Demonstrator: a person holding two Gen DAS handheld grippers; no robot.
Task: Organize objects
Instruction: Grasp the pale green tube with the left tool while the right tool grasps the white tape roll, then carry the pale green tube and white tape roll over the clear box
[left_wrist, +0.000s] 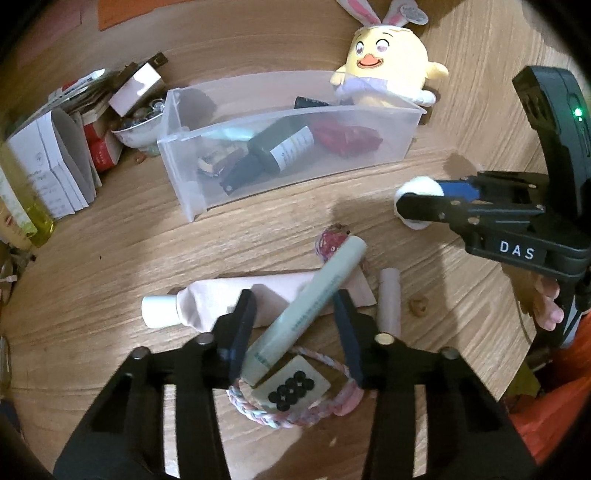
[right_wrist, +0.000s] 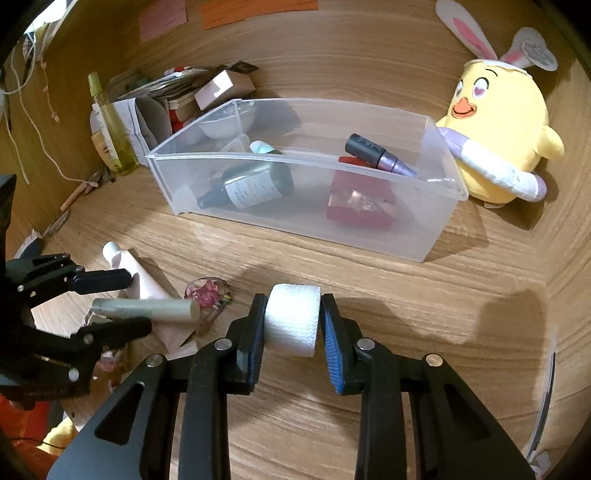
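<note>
My left gripper (left_wrist: 295, 306) is open around a pale green tube (left_wrist: 306, 314) that lies across a pink tube (left_wrist: 229, 302) on the wooden table; the fingers stand apart on either side of it. My right gripper (right_wrist: 293, 325) is shut on a white foam roll (right_wrist: 291, 319), held above the table in front of the clear plastic bin (right_wrist: 406, 236). The bin (left_wrist: 192, 199) holds a dark green bottle (right_wrist: 251, 186), a red box (right_wrist: 360, 205) and a purple tube (right_wrist: 380, 155). The right gripper also shows in the left wrist view (left_wrist: 413, 203).
A braided band (left_wrist: 295, 413), a card of black buttons (left_wrist: 291, 387), a small pink stick (left_wrist: 389, 302) and a pink hair tie (left_wrist: 328, 242) lie near the left gripper. A yellow chick plush (right_wrist: 498, 144) sits right of the bin. Boxes, papers and a yellow bottle (right_wrist: 110, 125) crowd the back left.
</note>
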